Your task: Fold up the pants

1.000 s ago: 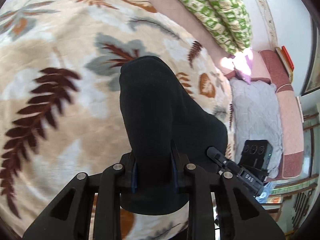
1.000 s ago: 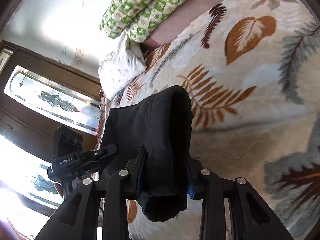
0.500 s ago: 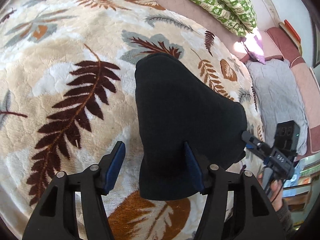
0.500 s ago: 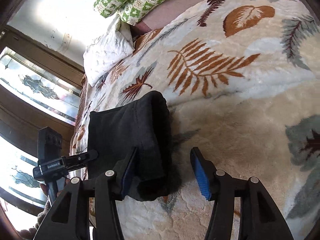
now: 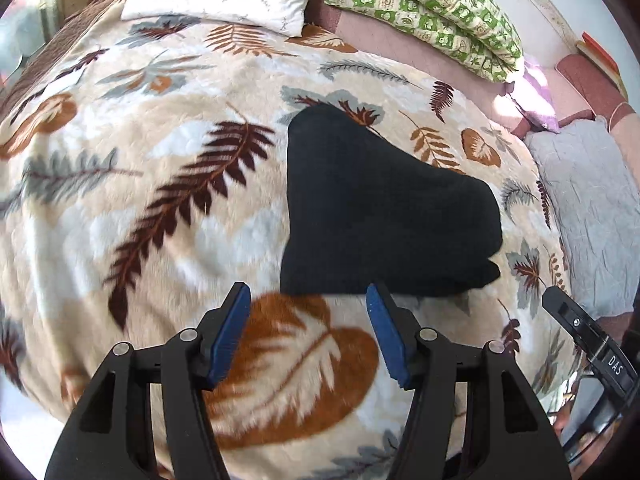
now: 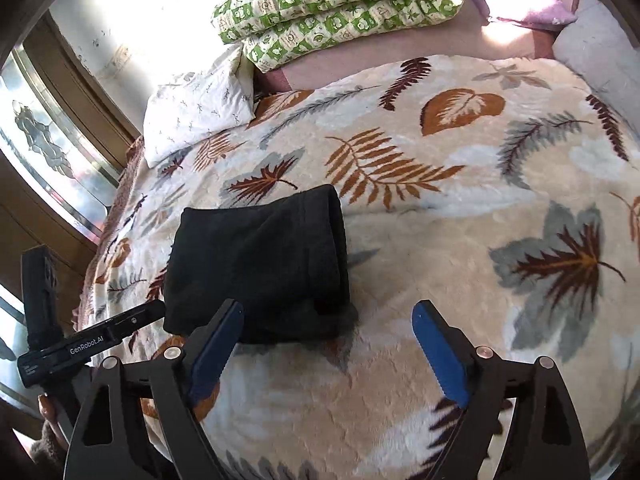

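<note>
Both grippers: spread wide and holding nothing; a second ago each was clamped on a near corner of the black cloth, half a second ago they had already let go, and now they are drawn back clear of it.
Left gripper (image 5: 308,330): blue pads parted, its tips just short of the near edge of the pants, not touching.
Right gripper (image 6: 328,350): blue pads parted more widely, the left pad just at the near edge of the bundle, the right pad over bare blanket.
Pants (image 5: 380,208): a compact black folded bundle lying flat on the leaf-patterned blanket (image 5: 160,184), with a thick rolled edge on its right side in the right wrist view (image 6: 256,256).
Meaning for the task: by my reading the last fold is laid and released; the folding looks finished or very nearly so, with at most a tidy-up of the uneven near corner left.
Writing, near: "DAS" on the right gripper's body seen from the left camera; "GenRobot.AI" on the left gripper's body seen from the right camera.
Farther back: white pillow (image 6: 196,108) and green patterned quilt (image 6: 340,4) at the head of the bed; no readable text there.
</note>
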The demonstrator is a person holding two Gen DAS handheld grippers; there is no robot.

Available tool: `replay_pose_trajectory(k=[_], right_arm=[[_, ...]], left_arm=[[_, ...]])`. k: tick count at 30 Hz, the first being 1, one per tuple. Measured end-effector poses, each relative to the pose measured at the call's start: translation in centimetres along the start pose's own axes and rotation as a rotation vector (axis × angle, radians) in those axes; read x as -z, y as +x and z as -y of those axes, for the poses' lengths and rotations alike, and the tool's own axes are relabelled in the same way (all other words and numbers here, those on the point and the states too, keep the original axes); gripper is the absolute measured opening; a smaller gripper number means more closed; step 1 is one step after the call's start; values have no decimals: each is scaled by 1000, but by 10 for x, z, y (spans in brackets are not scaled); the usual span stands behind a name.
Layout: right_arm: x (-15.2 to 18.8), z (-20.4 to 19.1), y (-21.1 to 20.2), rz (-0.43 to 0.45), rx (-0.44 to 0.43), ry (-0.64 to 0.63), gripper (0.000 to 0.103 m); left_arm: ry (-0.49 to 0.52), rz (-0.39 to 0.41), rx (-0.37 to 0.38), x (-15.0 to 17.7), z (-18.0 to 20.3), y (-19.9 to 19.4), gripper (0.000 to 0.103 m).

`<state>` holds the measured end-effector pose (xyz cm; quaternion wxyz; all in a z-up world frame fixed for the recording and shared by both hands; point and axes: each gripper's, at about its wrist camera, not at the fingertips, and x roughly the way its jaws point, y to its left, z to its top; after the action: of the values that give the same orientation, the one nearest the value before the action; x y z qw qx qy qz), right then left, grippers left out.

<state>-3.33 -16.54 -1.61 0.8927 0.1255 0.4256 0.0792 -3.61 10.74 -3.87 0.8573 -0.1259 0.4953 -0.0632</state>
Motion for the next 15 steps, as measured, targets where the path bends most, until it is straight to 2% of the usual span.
replay_pose_trajectory(k=[1, 3, 6, 9, 15], right_arm=[[5, -2, -9, 13, 53, 6, 98], [14, -3, -19, 6, 126, 24, 103], [27, -4, -32, 4, 135, 0, 103], [40, -6, -44, 34, 129, -1, 103], [54, -19, -49, 15, 185, -47, 103]], left_arm=[[-8, -2, -8, 7, 1, -2, 59], [-12, -24, -18, 19, 6, -3, 59], [16, -63, -27, 36, 15, -5, 59], [57, -19, -80, 48, 26, -13, 59], [133, 72, -204, 61, 40, -24, 60]])
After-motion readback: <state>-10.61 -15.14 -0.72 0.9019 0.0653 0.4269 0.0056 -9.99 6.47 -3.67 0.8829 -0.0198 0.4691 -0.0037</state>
